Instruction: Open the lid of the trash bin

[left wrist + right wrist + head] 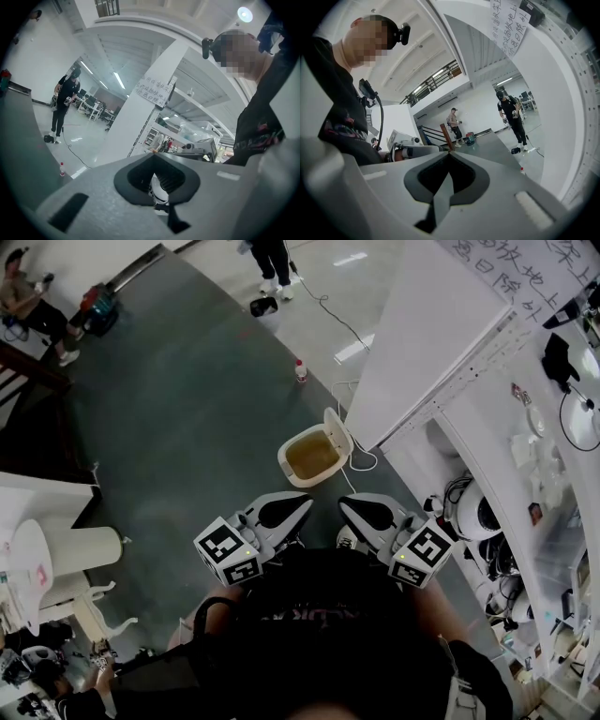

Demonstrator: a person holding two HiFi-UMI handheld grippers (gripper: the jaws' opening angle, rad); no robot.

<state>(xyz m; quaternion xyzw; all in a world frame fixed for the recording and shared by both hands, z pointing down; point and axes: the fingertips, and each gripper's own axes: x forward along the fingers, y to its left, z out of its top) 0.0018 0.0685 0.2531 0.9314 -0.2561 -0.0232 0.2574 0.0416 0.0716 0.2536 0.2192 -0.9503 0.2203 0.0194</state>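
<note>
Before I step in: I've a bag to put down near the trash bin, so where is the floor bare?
Bare: the dark floor left of the trash bin, and the stretch beyond it up to the bottle. Crowded: right of the bin, where the white pillar and packed shelves close in.

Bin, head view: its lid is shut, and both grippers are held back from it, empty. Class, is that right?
Not quite. The head view shows the bin with its lid raised, not shut, and the inside open to view. The rest stands: the left gripper and right gripper are held back from it, empty.
</note>
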